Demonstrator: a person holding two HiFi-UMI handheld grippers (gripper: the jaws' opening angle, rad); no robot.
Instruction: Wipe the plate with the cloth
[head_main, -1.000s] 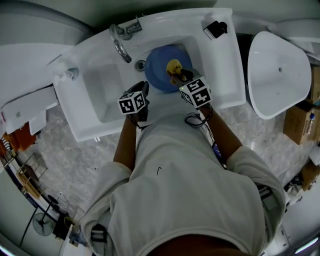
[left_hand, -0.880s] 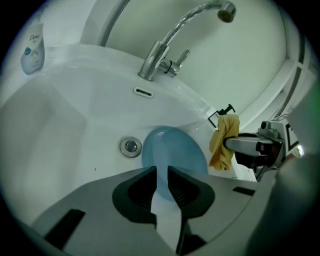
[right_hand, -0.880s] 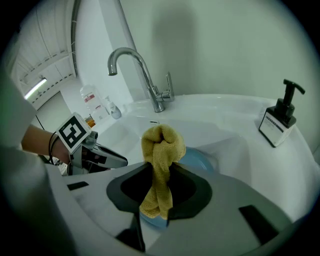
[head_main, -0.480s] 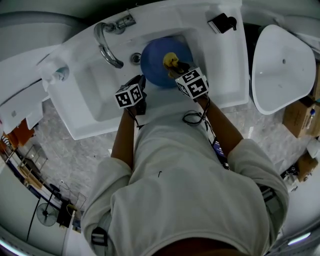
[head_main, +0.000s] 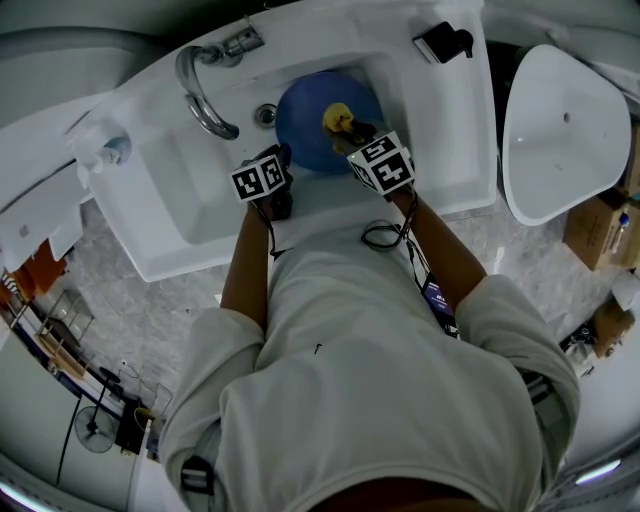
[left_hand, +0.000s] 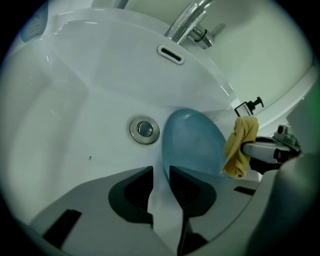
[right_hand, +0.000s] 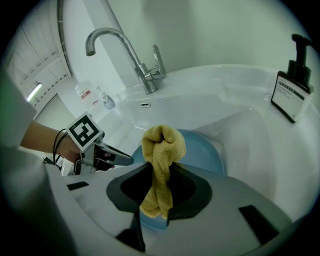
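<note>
Fingers of the left gripper (left_hand: 161, 172) have just been opening, loose around the plate (left_hand: 192, 142) rim at six o'clock. The right gripper (right_hand: 161, 167) fingers pinch the cloth (right_hand: 162, 142), ready to wipe.

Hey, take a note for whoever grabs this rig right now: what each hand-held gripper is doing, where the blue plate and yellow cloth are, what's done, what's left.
Grippers: the left hand-held gripper has just been opening its jaws. The rim of the blue plate stands between them, unclamped. The right hand-held gripper is shut on the yellow cloth.
Things: the plate stands tilted in the sink, beside the drain, with the cloth close to its face.
Done: plate and cloth are at the sink.
Left: probably steady the plate, then wipe it. No wiping shows yet.
</note>
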